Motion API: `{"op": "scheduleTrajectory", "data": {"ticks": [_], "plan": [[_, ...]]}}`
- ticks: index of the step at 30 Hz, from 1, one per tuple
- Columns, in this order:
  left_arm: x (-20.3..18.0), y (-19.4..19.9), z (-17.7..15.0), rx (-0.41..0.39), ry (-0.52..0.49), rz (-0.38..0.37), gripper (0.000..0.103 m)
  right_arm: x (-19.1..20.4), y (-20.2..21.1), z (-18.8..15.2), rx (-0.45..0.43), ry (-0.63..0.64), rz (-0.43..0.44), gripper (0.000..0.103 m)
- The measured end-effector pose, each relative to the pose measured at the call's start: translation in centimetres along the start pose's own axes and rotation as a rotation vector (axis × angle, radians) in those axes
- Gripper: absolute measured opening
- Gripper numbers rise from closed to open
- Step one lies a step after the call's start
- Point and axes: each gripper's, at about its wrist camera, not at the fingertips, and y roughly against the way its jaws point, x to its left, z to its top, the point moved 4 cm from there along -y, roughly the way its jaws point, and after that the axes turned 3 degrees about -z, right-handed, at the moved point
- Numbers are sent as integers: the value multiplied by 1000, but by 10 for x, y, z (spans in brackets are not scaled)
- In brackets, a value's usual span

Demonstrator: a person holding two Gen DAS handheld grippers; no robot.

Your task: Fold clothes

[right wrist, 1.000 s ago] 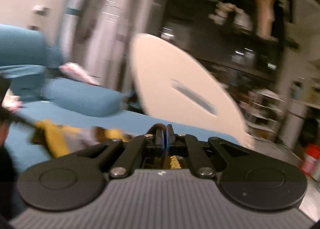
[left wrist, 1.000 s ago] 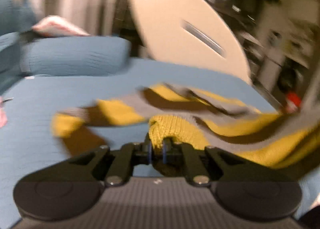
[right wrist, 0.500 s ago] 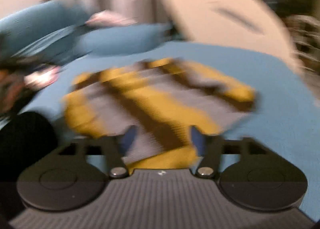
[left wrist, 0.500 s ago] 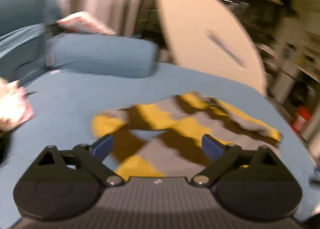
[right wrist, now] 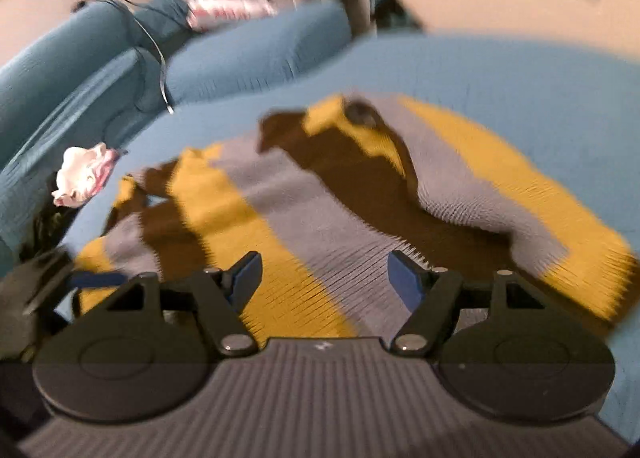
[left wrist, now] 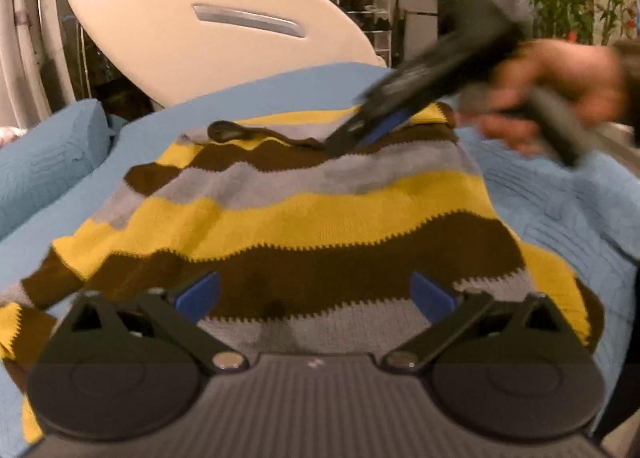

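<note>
A knitted sweater with yellow, brown and grey stripes lies spread on a blue bed cover. My left gripper is open and empty just above the sweater's near hem. My right gripper is open and empty over the sweater. In the left wrist view the right gripper shows blurred at the sweater's far right corner, with the hand holding it. The left gripper shows at the left edge of the right wrist view.
A blue bolster cushion lies at the left. A large white oval board stands behind the bed. A crumpled white and pink cloth lies at the left of the cover. Shelves and plants stand at the back right.
Both grippers have let go of the sweater and opened. The sweater, held bunched and lifted a second ago, now lies spread flat on the cover. The right gripper still moves.
</note>
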Motion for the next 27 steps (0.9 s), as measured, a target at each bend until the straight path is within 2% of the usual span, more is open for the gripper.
{"op": "scheduleTrajectory", "data": {"ticks": [1,2,3,5,6,7,10,12,14,17,20,21,23,25,27], "plan": [[0,-4,-4,25,8,1,103,-19,-21,13,84,-18,-4,70],[0,-6,-6,42,12,1,103,-39,-32,31,100,-22,-69,55],[0,-7,-7,53,13,2,103,-60,-31,54,20,-14,-213,38],[4,-12,-9,82,31,20,103,-89,-14,91,-169,-27,-502,41],[8,-12,-11,92,47,28,103,-99,4,106,-297,-36,-642,42],[12,-11,-12,103,63,36,103,-104,27,119,-431,-30,-727,44],[22,-18,-13,114,120,61,103,-96,56,112,-423,-23,-654,48],[26,-20,-14,110,151,72,103,-84,91,73,-432,-71,-652,51],[28,-21,-16,113,173,71,103,-73,125,15,-444,-184,-637,58],[28,-22,-17,119,183,85,103,-50,151,-89,-342,-335,-486,57],[31,-31,-11,122,188,90,103,-20,155,-167,-224,-383,-385,55],[32,-31,-9,121,189,89,103,-12,152,-180,-201,-404,-354,53],[32,-30,-9,119,198,82,103,9,140,-209,-142,-456,-234,51],[32,-29,-10,118,203,75,103,17,127,-218,-140,-480,-169,50],[32,-26,-11,115,203,67,103,19,115,-220,-186,-518,-136,50]]}}
